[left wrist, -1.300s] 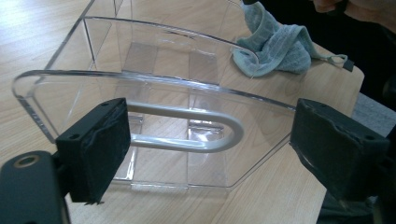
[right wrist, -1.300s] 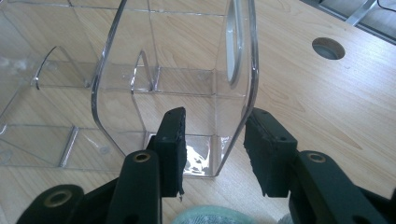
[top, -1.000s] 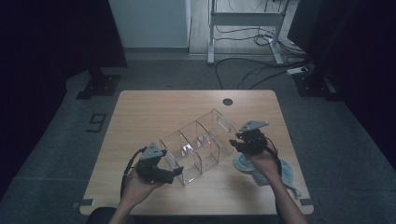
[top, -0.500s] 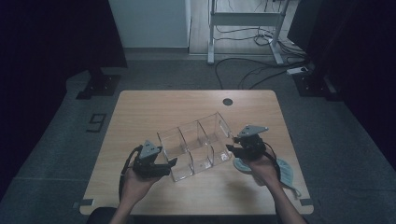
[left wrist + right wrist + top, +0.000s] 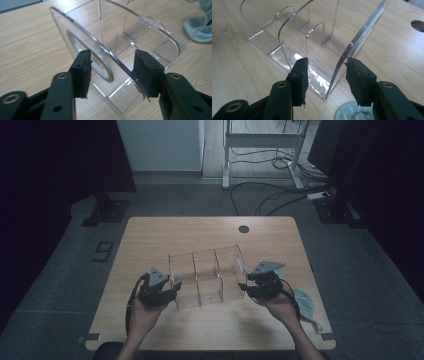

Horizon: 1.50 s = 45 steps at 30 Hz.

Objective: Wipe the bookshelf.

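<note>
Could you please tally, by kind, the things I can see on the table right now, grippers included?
Clear acrylic organizer: 1
Handheld grippers: 2, left gripper and right gripper
Pale green face mask: 1
Total: 4

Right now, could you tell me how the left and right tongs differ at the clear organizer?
The left tongs straddle the organizer at its end wall with the oval cut-out; the right tongs straddle the opposite end wall, beside a mask. The left tongs have just been closing, the right tongs opening. Both have a wall between the pads, unclamped.
</note>
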### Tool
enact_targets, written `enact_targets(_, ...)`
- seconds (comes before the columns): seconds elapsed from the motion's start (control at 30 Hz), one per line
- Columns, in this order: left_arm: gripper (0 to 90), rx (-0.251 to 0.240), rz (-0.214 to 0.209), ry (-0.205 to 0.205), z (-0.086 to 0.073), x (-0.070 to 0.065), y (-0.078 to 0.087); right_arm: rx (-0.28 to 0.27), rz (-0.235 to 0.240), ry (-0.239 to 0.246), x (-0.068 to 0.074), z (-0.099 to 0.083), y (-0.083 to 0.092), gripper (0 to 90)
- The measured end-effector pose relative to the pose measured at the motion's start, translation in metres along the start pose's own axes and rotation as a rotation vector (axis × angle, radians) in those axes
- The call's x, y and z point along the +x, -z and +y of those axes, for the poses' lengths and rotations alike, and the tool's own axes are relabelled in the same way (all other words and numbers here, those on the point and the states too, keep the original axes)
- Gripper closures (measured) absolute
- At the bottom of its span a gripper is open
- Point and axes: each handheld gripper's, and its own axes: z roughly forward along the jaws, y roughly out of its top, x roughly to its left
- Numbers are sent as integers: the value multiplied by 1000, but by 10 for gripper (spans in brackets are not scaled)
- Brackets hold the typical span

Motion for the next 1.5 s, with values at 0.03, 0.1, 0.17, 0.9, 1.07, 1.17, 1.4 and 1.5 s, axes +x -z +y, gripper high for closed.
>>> enact_targets(0.03, 520, 6, 10, -1, 0, 1, -1, 0, 6, 3, 1, 0, 0, 511)
enact_targets(0.1, 550, 13, 14, 3, -1, 3, -3, -1, 19, 7, 3, 0, 1, 505)
enact_targets(0.17, 609, 19, 6, 12, -2, 6, -6, -1, 26, 17, 5, 0, 1, 495)
enact_targets(0.9, 780, 19, 78, 28, 0, 27, -13, 16, 13, 14, -6, -19, 28, 335)
enact_targets(1.07, 801, 21, 71, 21, 2, 35, -15, 37, -47, -5, -14, -26, 28, 293)
enact_targets(1.17, 805, 20, 52, 25, 2, 39, -15, 42, -79, -7, -18, -29, 31, 278)
enact_targets(1.4, 813, 22, 28, 35, 4, 46, -18, 49, -151, -51, -32, -42, 38, 233)
enact_targets(1.5, 824, 11, 23, 41, 4, 49, -19, 67, -178, -70, -40, -50, 39, 211)
